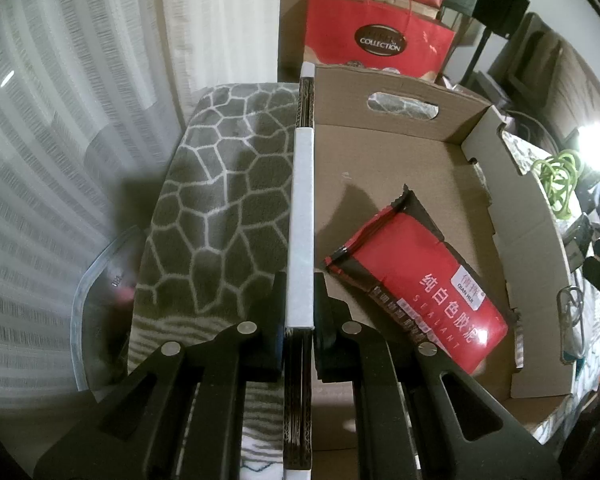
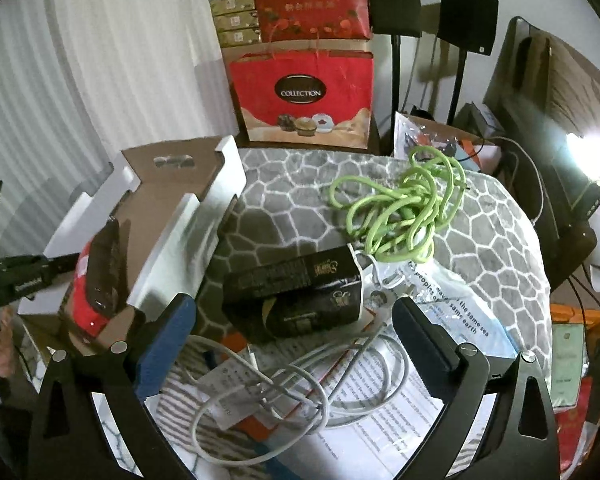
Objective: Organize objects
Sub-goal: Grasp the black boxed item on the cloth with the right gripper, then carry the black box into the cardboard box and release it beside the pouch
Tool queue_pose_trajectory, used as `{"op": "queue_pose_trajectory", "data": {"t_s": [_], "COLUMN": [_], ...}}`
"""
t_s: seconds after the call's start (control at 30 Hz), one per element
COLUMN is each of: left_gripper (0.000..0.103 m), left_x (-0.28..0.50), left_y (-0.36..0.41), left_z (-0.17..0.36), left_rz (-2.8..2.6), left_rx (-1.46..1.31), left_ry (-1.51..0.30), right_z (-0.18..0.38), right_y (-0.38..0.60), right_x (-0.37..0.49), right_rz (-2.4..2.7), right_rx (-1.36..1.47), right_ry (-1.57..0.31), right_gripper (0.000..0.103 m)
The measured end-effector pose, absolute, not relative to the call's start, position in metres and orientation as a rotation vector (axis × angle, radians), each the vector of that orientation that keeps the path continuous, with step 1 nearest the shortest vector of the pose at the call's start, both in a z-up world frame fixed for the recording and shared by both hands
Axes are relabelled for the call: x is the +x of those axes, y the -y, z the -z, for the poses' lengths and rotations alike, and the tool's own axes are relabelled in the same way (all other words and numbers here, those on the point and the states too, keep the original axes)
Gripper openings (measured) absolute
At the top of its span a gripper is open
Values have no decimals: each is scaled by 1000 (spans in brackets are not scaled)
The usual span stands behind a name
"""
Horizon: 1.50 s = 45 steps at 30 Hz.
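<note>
Right wrist only: black box, perhaps between open claw.

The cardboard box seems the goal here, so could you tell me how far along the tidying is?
Done: one red packet lies in the cardboard box. In hand: the left gripper clamps the box's wall; the right gripper is open. Left: the black box, green cord and white cable.

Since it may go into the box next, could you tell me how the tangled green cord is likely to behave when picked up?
The green cord lies in loose, irregular loops on the patterned blanket, so it will probably be floppy and trail strands when lifted. It looks thin, so likely light. One loop rests near the black box and could snag on it.
</note>
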<state>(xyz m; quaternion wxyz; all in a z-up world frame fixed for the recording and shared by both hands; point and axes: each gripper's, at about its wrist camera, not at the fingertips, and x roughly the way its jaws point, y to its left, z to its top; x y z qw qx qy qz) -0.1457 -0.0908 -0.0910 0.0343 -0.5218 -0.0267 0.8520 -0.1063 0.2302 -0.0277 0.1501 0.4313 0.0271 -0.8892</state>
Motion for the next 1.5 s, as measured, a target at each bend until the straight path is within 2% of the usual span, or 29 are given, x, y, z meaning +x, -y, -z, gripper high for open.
{"op": "queue_pose_trajectory", "data": {"t_s": [0.3,0.37,0.43,0.7,1.17,1.5], "left_gripper": [10,10,10,10,10,10], "left_x": [-146,-146,-146,-145,-146,-146], "left_y": [91,91,91,91,91,91], "left_z": [91,91,91,91,91,91], "left_rz": [-2621,-2620,-2620,-2620,-2620,-2620], "left_rx": [-1605,-1605,-1605,-1605,-1605,-1605], "left_ry": [80,81,81,83,84,84], "right_z": [41,42,45,45,-4,-19], "right_y": [-230,-227,-224,-220,-203,-166], "right_x": [-114,-115,-116,-117,-117,-126], "right_rz": [2560,2567,2560,2576,2615,2560], "right_rx": [1267,1267,1276,1263,1171,1150], "right_ry": [-93,-118,-134,-140,-101,-96], "right_gripper": [99,93,77,76,76,76]}}
